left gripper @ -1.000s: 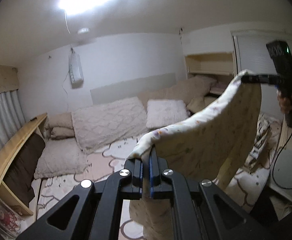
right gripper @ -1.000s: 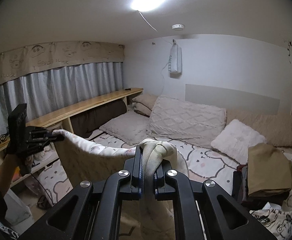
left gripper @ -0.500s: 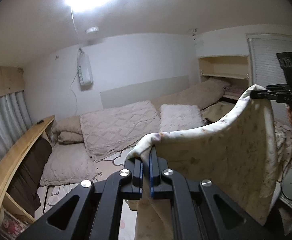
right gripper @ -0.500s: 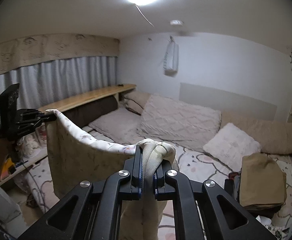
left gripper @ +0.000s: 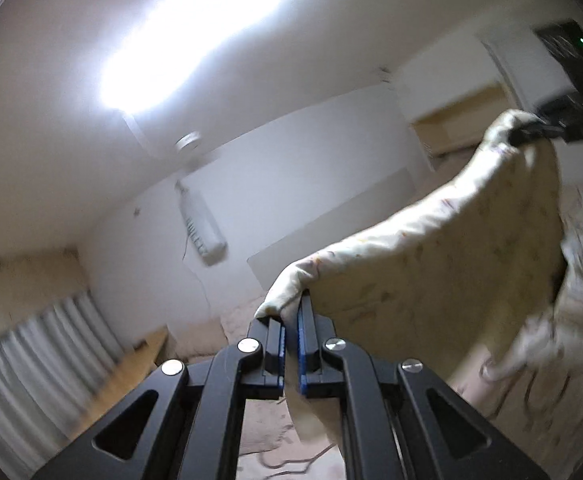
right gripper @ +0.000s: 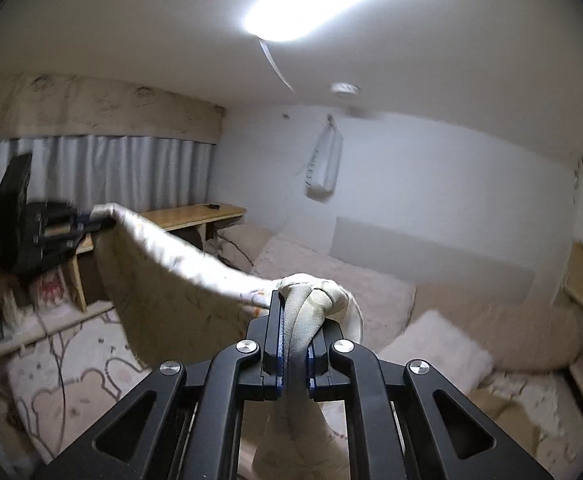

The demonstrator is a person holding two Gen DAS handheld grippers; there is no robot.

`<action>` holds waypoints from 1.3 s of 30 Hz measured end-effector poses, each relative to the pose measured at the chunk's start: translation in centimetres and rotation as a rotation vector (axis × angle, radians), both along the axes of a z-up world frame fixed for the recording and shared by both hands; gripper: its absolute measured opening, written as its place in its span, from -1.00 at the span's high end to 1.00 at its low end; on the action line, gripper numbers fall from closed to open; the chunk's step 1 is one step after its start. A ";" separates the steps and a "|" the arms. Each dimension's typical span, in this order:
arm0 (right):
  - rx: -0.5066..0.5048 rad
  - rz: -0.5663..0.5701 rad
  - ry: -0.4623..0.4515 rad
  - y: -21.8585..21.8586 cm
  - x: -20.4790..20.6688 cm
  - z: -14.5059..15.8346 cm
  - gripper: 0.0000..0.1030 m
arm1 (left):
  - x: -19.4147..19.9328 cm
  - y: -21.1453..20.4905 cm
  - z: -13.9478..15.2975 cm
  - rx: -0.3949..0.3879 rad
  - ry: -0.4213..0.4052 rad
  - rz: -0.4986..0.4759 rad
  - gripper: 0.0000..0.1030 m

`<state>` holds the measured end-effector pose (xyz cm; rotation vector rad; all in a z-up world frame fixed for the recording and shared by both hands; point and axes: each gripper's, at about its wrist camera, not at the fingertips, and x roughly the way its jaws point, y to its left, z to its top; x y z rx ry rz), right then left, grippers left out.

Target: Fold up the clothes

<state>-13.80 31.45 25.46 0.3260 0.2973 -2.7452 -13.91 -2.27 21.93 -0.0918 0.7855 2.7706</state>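
cream printed fabric, a garment (left gripper: 443, 264), is held stretched in the air between the two tongs. one upper corner is clamped in the closed left tongs (left gripper: 290, 344), with a bunched fold protruding above the blue pads and a strip hanging below them. the opposite upper corner is clamped in the closed right tongs (right gripper: 294, 344), where a thicker wad of cloth is seen rolled over the fingertips. in the left wrist view the right tongs are seen at the upper right; in the right wrist view the left tongs are seen at the left edge. the top edge sags slightly between the grips, and the body is hung above the bed (right gripper: 75, 384).
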 end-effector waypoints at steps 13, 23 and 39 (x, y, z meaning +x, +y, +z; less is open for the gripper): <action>-0.009 0.083 -0.566 0.3 8.7 -35.2 0.84 | 12.8 -0.2 -36.9 -0.165 -0.616 -0.100 0.90; 0.181 0.134 -0.701 -1.6 13.2 -44.3 0.84 | 19.1 1.8 -44.7 -0.319 -0.746 -0.115 0.90; 0.222 0.143 -0.724 0.8 16.5 -46.5 0.84 | 17.0 0.9 -43.3 -0.161 -0.953 -0.227 0.90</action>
